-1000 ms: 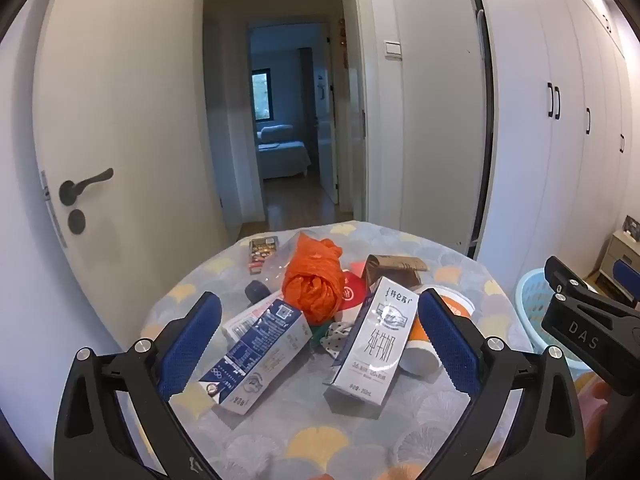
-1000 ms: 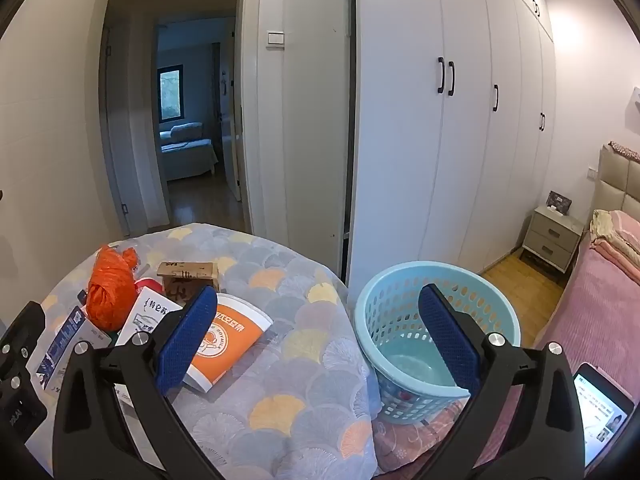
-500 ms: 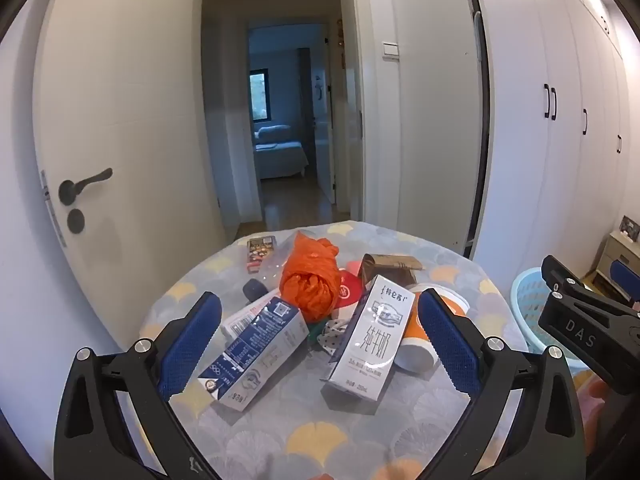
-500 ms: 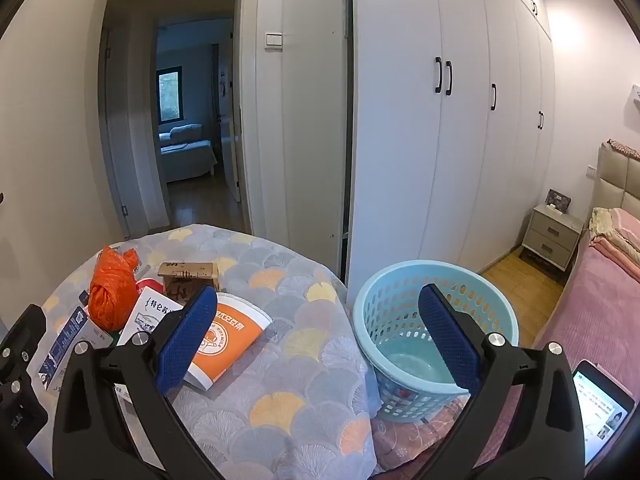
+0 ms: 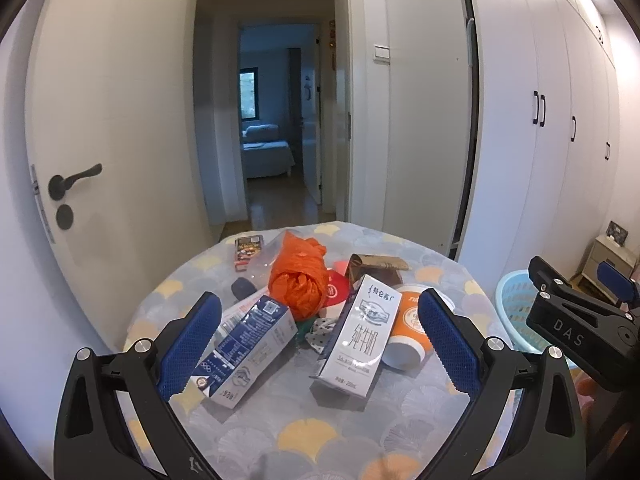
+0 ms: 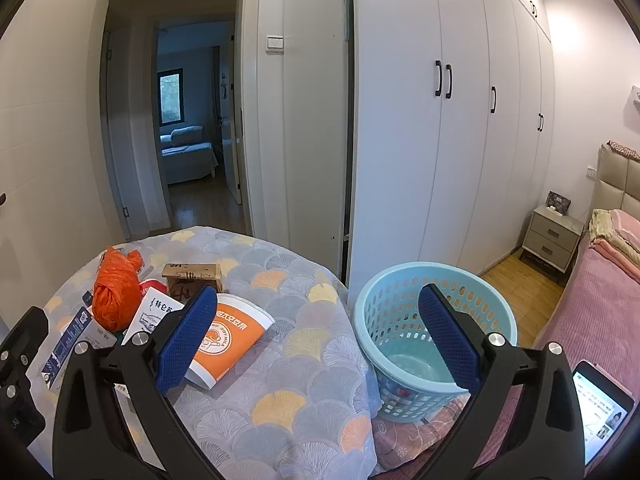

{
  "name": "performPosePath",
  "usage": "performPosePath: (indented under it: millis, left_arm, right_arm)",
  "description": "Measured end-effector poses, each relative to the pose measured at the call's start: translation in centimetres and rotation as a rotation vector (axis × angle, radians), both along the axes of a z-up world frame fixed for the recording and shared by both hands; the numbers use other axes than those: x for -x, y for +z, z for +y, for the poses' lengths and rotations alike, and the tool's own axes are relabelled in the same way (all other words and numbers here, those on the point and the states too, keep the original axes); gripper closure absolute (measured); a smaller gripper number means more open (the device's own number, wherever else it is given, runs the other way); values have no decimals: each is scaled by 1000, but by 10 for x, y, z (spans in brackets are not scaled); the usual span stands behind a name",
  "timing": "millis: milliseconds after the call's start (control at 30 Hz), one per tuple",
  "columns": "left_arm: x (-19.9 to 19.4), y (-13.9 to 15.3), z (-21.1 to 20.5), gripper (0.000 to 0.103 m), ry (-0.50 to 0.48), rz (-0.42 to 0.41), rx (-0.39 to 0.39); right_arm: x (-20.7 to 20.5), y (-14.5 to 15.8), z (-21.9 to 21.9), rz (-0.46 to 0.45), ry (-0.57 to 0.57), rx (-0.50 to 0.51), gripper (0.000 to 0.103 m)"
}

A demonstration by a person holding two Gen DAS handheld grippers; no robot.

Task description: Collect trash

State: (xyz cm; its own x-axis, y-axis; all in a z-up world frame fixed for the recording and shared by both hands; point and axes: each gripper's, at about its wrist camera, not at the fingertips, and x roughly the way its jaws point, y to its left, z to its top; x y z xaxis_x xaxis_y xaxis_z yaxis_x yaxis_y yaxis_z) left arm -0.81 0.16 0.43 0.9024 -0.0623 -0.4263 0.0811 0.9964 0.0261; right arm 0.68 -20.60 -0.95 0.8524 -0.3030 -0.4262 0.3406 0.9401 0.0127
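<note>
Milk carton [image 5: 356, 336]: dead ahead between my left gripper [image 5: 318, 344] fingers, long axis pointing away.
Nearer hand: left.
Both grippers: fingers spread, empty.
Basket [image 6: 434, 336]: right.

We see soft, even indoor light, brightest as glare on the wardrobe doors [image 6: 460, 128] above and right of the jaws. The hallway [image 5: 276, 128] straight beyond the jaws is dim and bluish. Fisheye bending curves the edges, corners go black, and the focus is sharp throughout.
</note>
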Motion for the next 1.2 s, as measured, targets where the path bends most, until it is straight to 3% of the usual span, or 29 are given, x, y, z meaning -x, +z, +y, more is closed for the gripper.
performPosePath:
  millis: [1200]
  left_arm:
    - [-2, -5, 6, 8, -17, 16, 33]
  right_arm:
    - [3, 1, -1, 5, -4, -5, 7]
